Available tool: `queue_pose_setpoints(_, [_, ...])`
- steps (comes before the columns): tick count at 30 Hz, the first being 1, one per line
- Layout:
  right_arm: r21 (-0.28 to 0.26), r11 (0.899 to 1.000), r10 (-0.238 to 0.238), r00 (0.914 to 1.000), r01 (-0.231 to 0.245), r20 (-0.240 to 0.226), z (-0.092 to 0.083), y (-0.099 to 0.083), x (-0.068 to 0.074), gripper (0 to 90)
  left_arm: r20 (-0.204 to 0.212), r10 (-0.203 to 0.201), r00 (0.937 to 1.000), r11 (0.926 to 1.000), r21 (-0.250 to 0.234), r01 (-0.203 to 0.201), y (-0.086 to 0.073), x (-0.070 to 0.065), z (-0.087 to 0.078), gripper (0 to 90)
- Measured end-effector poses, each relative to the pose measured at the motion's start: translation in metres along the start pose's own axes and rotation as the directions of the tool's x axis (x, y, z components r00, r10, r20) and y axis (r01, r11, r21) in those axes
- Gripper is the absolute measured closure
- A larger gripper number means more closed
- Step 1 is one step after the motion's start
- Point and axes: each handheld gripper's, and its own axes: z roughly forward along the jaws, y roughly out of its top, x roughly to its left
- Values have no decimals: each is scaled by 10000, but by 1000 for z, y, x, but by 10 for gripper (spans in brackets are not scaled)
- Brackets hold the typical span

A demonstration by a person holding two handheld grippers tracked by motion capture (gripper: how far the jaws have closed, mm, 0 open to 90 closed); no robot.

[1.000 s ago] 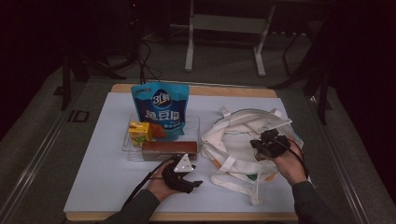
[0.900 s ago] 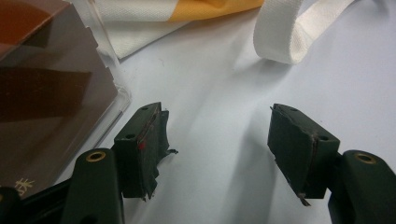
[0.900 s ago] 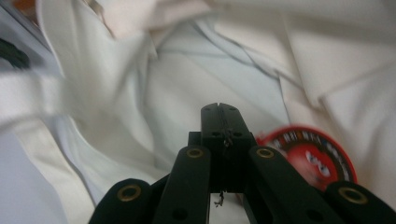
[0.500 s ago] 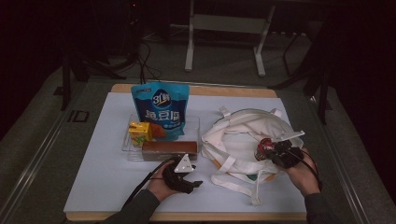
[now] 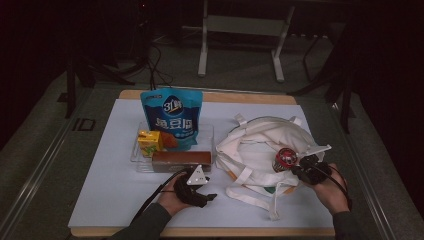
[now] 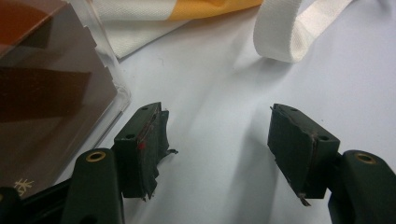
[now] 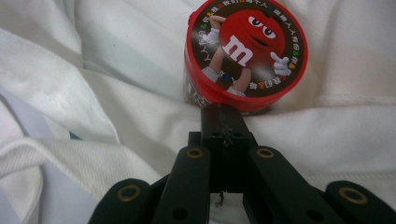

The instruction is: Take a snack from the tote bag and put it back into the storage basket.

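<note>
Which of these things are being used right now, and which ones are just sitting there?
Being used:
- candy tub with the red lid, lying on the bag
- white cloth bag
- right gripper, fingers shut, tips right by the tub's lid

Just sitting there:
- blue snack pouch
- yellow juice box
- brown box
- clear tray under them
- left gripper, open over the table

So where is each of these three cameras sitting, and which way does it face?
High view: above the person's edge of the table, facing forward and down; both forearms enter from below, left gripper and right gripper included.
Left gripper view: on the left gripper, looking along its open jaws at bare tabletop beside a brown box.
Right gripper view: on the right gripper, looking along its shut jaws at a red-lidded M&M's tub.
Shared: the tub on the white tote bag shows in the high and right gripper views.
</note>
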Motion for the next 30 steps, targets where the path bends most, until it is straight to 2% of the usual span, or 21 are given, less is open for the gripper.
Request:
queue_pose_setpoints(7, [-103,9999,10,9999,-11,-103,6,7,3,898,6,4,10000,10000,-4,-4,0,0,0,364])
queue_pose_setpoints(11, [-63,10000,-49,9992,47,-394,8,11,7,807,7,23,10000,10000,-6,-23,0,0,0,364])
queue_pose_setpoints(16, [-269,9995,115,9978,-133,-654,-1,12,5,764,0,22,10000,10000,1,-22,0,0,0,364])
queue_pose_setpoints(20, [-478,9984,266,9979,-295,-598,-9,15,1,746,0,10,10000,10000,3,-10,0,0,0,364])
queue_pose_setpoints(22, [-587,9977,315,9982,-345,-519,-12,19,-1,711,-8,5,10000,10000,5,-5,0,0,0,364])
queue_pose_setpoints(23, [-687,9966,437,9982,-465,-410,-12,22,-3,648,-3,-15,10000,10000,-5,15,0,0,0,364])
queue_pose_setpoints(26, [-799,9940,721,9970,-742,-292,-11,27,-5,557,5,-10,10000,10000,1,10,0,0,0,364])
queue_pose_setpoints(27, [-799,9940,721,9970,-742,-292,-11,27,-5,557,5,-10,10000,10000,1,10,0,0,0,364])
queue_pose_setpoints(28, [-852,9916,967,9952,-978,-166,-9,30,-7,495,-1,-3,10000,10000,4,3,0,0,0,364])
queue_pose_setpoints(30, [-848,9918,954,9954,-953,-28,-7,34,-8,441,-7,14,10000,10000,14,-14,0,0,0,364])
